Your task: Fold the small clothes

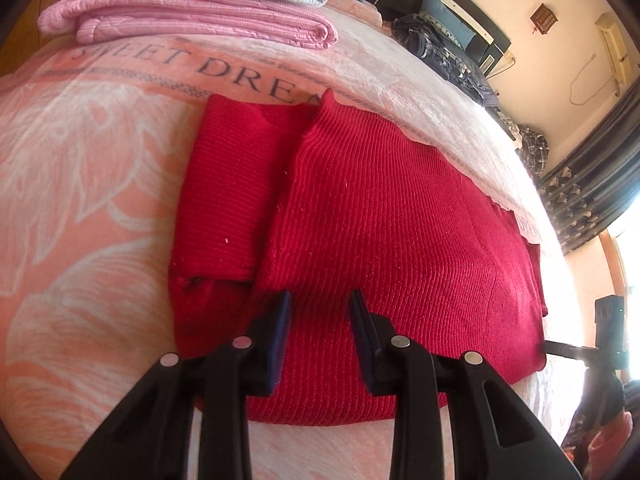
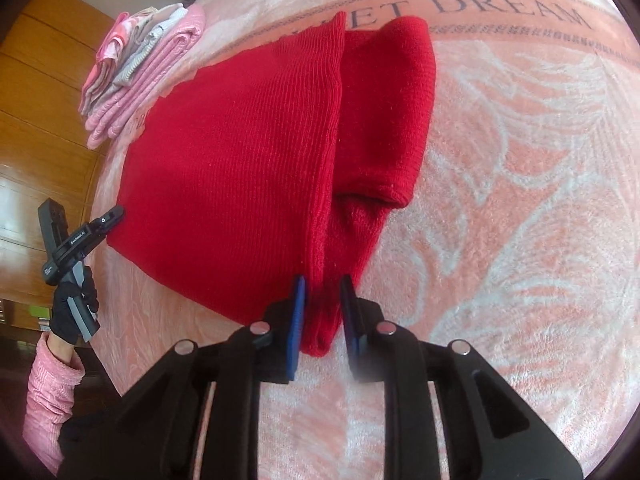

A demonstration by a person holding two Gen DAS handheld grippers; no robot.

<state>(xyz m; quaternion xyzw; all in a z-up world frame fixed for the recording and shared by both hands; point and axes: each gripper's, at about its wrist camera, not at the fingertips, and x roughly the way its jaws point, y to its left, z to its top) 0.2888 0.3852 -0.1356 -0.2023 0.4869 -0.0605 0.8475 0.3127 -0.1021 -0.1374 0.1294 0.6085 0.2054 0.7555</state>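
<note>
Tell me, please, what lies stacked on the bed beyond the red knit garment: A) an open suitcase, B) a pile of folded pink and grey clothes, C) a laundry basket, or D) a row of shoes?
B: past the red knit garment, a pile of folded pink and grey clothes sits on the bed cover.

My left tool (image 1: pixel 320 304) has two black plastic arms with triangular cut-outs, each pinned by round silver rivets, two to a side. Its fingers (image 1: pixel 282 328) carry dark blue ribbed pads on their inner faces. My right tool (image 2: pixel 323 292) is built the same way: black arms, silver rivets, blue pads (image 2: pixel 297 320). From the right wrist camera I see the left tool from outside, a black body with small white lettering and a grey handle. The hand (image 2: pixel 74 312) on that handle wears a black glove, and the sleeve (image 2: pixel 50 404) behind it is pink ribbed knit.
</note>
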